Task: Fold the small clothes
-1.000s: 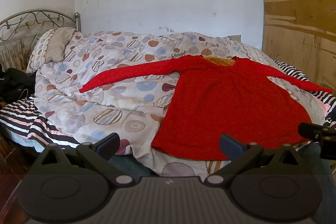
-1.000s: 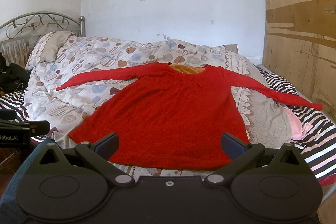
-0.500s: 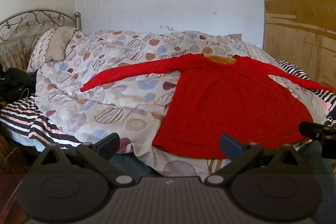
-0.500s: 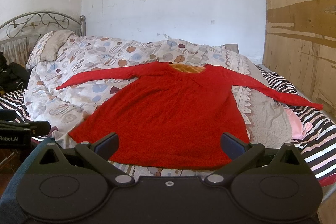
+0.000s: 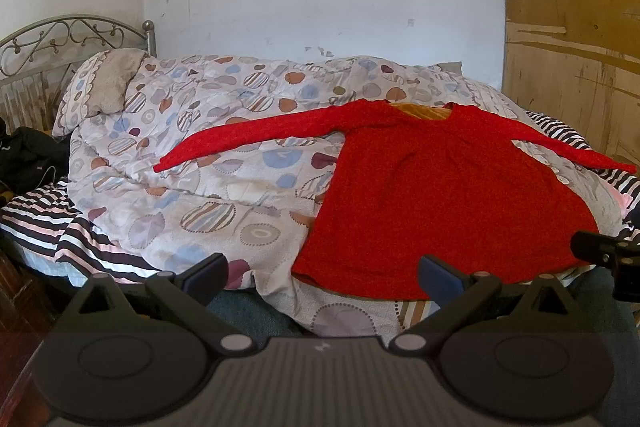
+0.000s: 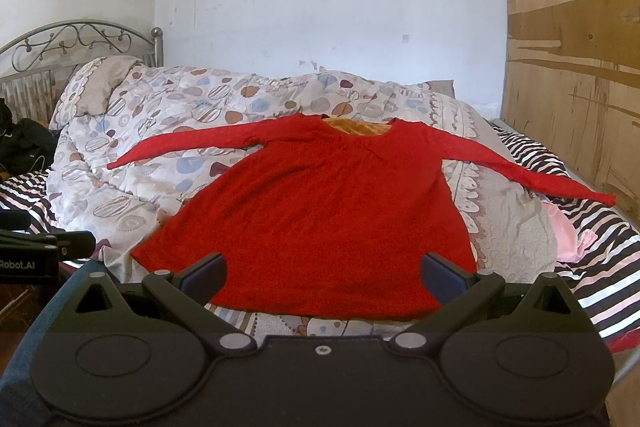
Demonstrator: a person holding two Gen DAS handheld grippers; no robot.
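Observation:
A red long-sleeved dress (image 5: 440,195) (image 6: 320,219) lies flat on the bed with both sleeves spread out and an orange lining showing at the neck. My left gripper (image 5: 322,273) is open, short of the bed's near edge and left of the dress hem, holding nothing. In the right wrist view my right gripper (image 6: 322,273) is open too, centred just before the hem, with nothing between its fingers. Part of the right gripper (image 5: 604,255) shows at the right edge of the left wrist view.
A patterned duvet (image 5: 192,163) (image 6: 168,131) covers the bed over a striped sheet (image 5: 44,211) (image 6: 592,267). A metal headboard (image 5: 60,39) and pillow (image 5: 104,83) stand at left, dark clothing (image 5: 28,155) beside them. A plywood wall (image 6: 572,87) runs along the right; a pink cloth (image 6: 568,231) lies near it.
Both views have shifted very slightly; the dress lies unmoved and both grippers stay open.

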